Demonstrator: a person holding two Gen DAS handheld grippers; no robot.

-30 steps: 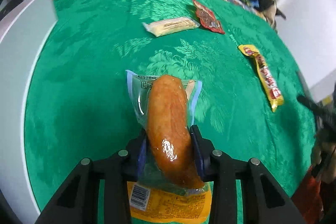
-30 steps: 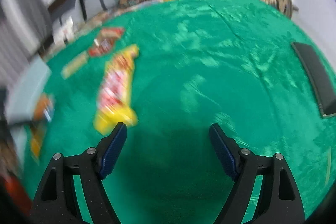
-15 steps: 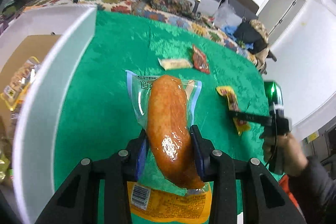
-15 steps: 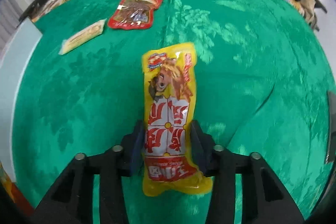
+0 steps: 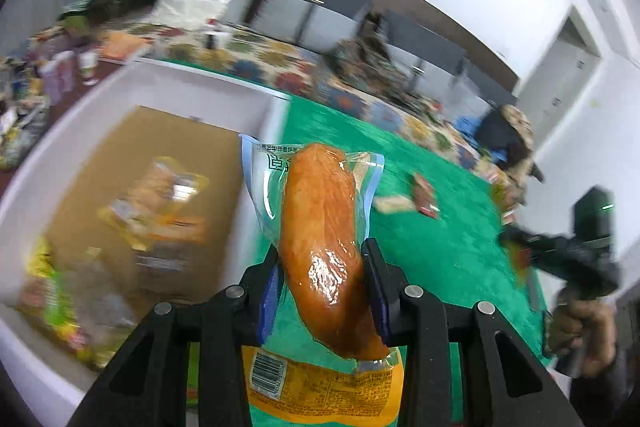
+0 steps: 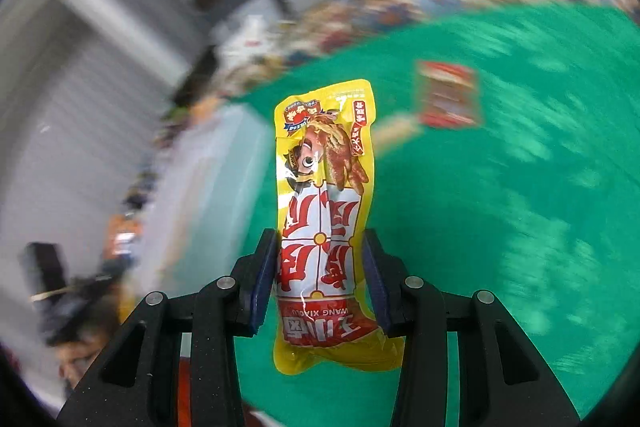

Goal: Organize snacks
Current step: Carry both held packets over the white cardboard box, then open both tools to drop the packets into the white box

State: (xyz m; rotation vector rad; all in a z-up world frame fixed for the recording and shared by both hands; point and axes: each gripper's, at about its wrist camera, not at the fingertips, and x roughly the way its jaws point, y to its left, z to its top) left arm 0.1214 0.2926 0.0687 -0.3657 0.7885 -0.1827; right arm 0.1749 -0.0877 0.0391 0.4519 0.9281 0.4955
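My left gripper point(image 5: 323, 283) is shut on an orange sausage in a clear packet point(image 5: 320, 243), held up above the green tablecloth point(image 5: 436, 251) beside a white box point(image 5: 264, 107). The box has a brown cardboard floor with several snack packets point(image 5: 160, 195) lying in it. My right gripper point(image 6: 320, 275) is shut on a long yellow snack packet point(image 6: 324, 211), lifted off the cloth point(image 6: 500, 227). In the left wrist view that right gripper point(image 5: 520, 243) shows at the right edge, held by a person's hand point(image 5: 580, 331).
A red packet point(image 6: 448, 95) and a pale stick-shaped packet point(image 6: 396, 133) lie on the cloth further back; both show in the left wrist view too, red packet point(image 5: 424, 195) and pale one point(image 5: 394, 205). A flowered cloth and grey sofa backs stand behind the table.
The right gripper closed on the yellow packet and lifted it off the cloth. The left gripper rose and swung left with the sausage, bringing the white box and its contents into view.
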